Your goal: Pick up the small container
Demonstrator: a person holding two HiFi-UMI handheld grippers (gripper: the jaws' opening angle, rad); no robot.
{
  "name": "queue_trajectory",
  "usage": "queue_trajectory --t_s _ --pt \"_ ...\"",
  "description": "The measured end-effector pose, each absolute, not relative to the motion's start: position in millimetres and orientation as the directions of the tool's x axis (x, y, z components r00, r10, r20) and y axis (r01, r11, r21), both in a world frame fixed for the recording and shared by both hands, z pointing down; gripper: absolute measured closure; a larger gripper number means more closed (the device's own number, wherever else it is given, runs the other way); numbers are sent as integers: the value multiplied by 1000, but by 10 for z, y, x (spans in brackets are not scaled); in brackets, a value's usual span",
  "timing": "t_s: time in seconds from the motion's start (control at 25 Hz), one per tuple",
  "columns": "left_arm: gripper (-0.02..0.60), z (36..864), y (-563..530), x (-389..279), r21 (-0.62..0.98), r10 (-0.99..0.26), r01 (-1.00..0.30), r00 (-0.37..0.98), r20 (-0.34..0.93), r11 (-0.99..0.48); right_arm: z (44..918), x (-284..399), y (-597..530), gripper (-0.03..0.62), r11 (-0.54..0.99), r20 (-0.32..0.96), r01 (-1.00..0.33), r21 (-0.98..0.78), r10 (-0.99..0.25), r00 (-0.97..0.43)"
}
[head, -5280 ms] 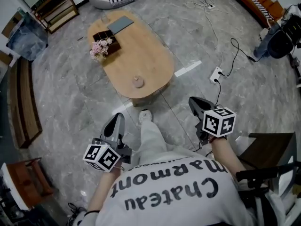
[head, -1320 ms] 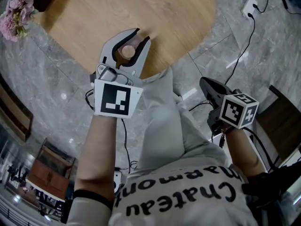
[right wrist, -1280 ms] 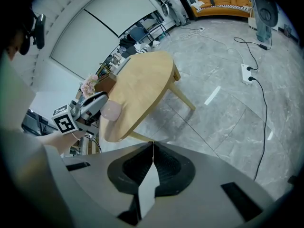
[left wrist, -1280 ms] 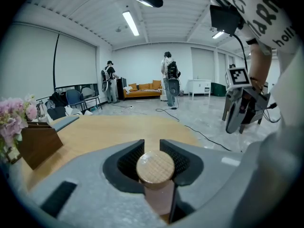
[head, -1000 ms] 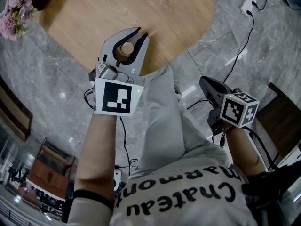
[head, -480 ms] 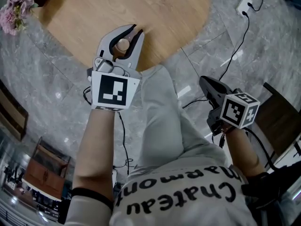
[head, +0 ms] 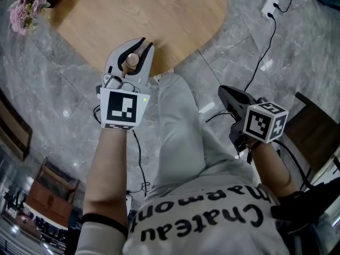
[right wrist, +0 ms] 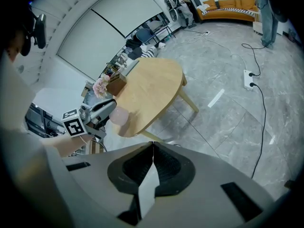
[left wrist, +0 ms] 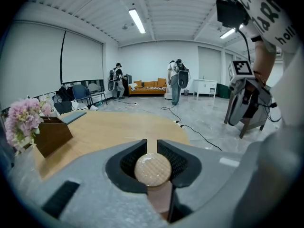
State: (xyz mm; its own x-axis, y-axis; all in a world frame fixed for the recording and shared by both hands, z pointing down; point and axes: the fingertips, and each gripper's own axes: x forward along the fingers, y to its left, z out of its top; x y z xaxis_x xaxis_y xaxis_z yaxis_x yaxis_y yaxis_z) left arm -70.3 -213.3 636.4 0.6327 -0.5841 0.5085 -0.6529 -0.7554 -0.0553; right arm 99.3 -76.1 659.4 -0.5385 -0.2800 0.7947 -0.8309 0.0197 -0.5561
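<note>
we've pulled our left gripper back toward the wooden table's near edge, jaws squeezed narrow on the small container, container right over that edge, right gripper well off the table's right side, jaws pressed together, nothing in them
</note>
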Motion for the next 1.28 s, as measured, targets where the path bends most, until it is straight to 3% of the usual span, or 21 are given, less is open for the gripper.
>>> queue_trajectory --t_s 0.68,1.28 --pt "508 5350 -1540 -787 -64 -632 -706 585 508 -706 5553 819 -665 582 142 719 -794 -591 -355 -598" --pt "508 4112 -1270 -665 -107 -704 -742 568 426 -662 4526 966 -831 582 278 629 -774 -569 -460 -627"
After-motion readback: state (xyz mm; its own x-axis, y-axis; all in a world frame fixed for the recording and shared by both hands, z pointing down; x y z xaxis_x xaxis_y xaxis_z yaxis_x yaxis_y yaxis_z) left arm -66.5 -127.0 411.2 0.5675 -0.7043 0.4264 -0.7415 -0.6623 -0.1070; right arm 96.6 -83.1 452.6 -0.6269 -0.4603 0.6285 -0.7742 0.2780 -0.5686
